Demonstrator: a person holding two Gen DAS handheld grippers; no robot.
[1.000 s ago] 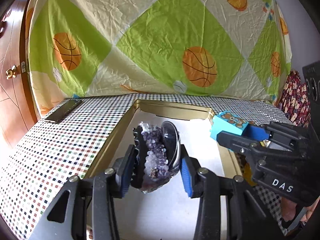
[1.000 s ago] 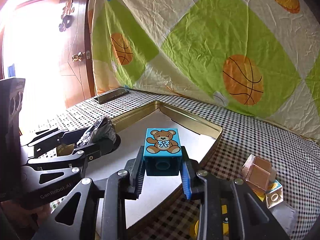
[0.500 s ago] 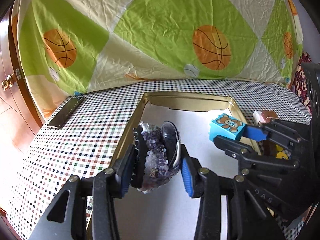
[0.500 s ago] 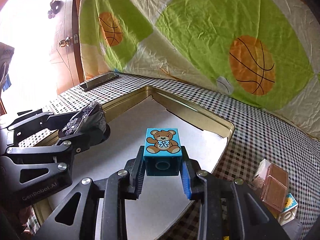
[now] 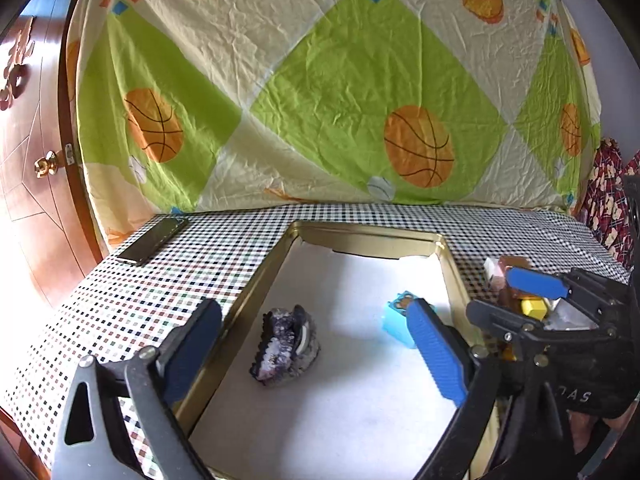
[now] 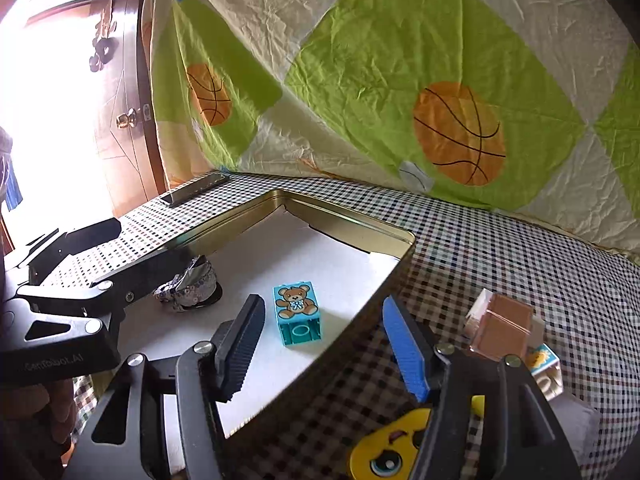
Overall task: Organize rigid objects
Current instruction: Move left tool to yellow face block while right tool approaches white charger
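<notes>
Behind the bench [image 5: 168, 280], a wrinkled bedsheet [image 5: 320, 92] printed with green diamonds and basketballs, hung as a backdrop; at far left, a wooden door [image 5: 28, 168] with a brass knob. Over the bench, a small-check cloth, with a dark flat phone-like slab [image 5: 154, 240] lying near the back left corner, well apart from everything else. In the middle, a shallow gold tin tray [image 5: 260, 280] lined with white paper. Inside the tray, toward its left wall, a purple crystal geode [image 5: 286, 346] resting on the paper, and to its right, apart from it, a turquoise block with a teddy bear [image 6: 297, 314] lying on the liner near the right wall. Left tool [image 5: 316, 354] with jaws opening, wide apart on either side of the geode, pads clear of it. Right tool [image 6: 322, 350] with jaws likewise opening, the bear block ahead of and between them but untouched. On the cloth right of the tray, a cluster of loose pieces: a clear box with brown contents [image 6: 502, 326], a small block with a sun picture [image 6: 544, 364], and what looks like a yellow cartoon-face toy [image 6: 384, 450], partly hidden behind the right tool.
</notes>
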